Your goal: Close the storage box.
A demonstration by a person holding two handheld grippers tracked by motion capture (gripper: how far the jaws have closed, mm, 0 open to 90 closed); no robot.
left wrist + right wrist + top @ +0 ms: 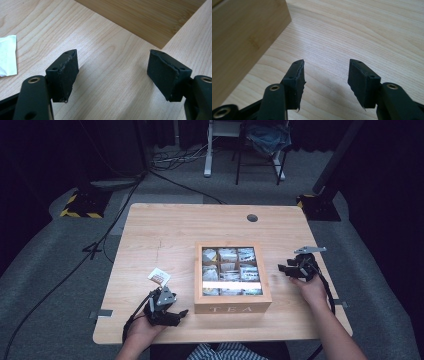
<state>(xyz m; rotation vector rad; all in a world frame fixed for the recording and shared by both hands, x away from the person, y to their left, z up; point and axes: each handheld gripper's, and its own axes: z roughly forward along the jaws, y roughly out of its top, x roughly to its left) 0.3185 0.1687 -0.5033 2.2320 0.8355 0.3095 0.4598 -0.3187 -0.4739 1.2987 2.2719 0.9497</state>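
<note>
The left gripper (175, 314) rests low on the tabletop (165, 227) with its jaws spread wide and nothing between them; in the left gripper view bare wood shows between the pads. At about eleven o'clock from it, near but not touching, lies a loose tea bag sachet (159, 277). At its three o'clock, just beside it, stands the wooden tea box (232, 308), lid open, its compartments packed with sachets.

The right gripper (289, 269) sits at the box's three o'clock, jaws partly open and empty, apart from the box wall.

This looks like the reach stage, with the stray sachet not yet picked up. The next move calls for the left gripper to swing toward eleven o'clock, straddle the flat sachet's edge and close gently, then carry it to a box compartment.
</note>
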